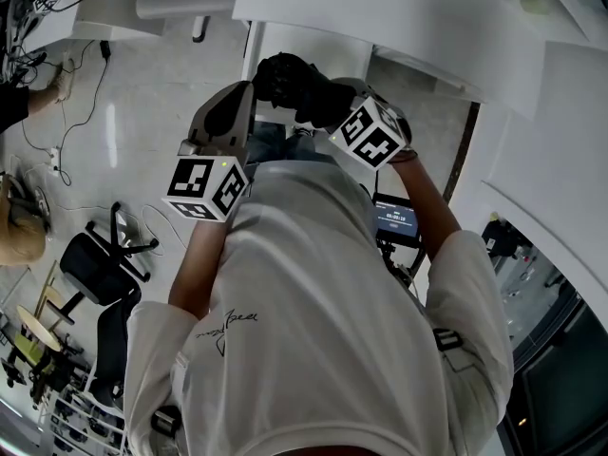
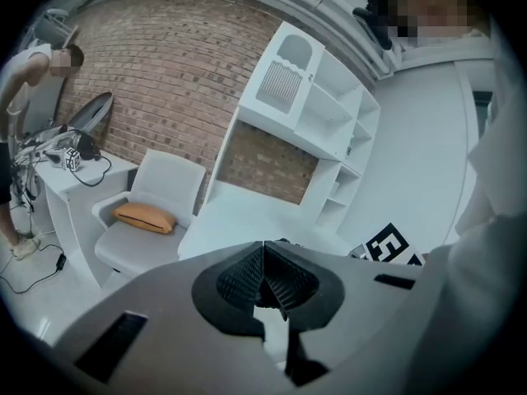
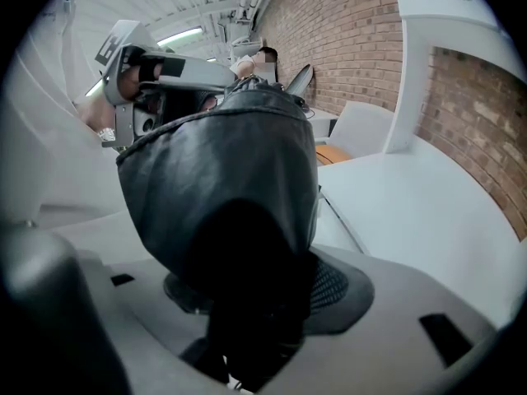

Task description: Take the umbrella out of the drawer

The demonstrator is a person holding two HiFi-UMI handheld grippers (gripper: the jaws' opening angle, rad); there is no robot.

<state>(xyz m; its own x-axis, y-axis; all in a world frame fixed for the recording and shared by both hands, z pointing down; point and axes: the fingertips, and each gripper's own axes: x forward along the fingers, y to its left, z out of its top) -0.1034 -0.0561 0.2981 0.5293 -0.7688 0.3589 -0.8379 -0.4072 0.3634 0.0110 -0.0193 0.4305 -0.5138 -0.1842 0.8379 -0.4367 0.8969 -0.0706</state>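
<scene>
The left gripper's (image 2: 263,263) fingers (image 2: 240,280) are pressed together, ribbed pads touching, with nothing between them. Beyond them in the left gripper view stands a white chair (image 2: 156,200) with an orange cushion (image 2: 145,217) on its seat. There is a white shelf unit (image 2: 317,113) against a brick wall (image 2: 165,72), and a person (image 2: 25,89) bends over a desk (image 2: 74,179) at far left. In the right gripper view, the right gripper's (image 3: 263,303) fingers (image 3: 339,286) are clamped on the black folded umbrella (image 3: 222,179). The umbrella fills the middle of the picture and rises out of the jaws. The left gripper shows behind it at upper left, and a white tabletop (image 3: 412,212) and brick wall lie to the right. In the head view, seen from above, a person in a white shirt (image 1: 323,321) holds both grippers close together in front of the chest. The umbrella is a dark bundle at the tip of the right gripper, raised in the air. It is just beside the left gripper's tip and near the edge of a white cabinet (image 1: 399,17). Each gripper's marker cube faces up. A pale floor (image 1: 142,93) with trailing cables lies to the left.
</scene>
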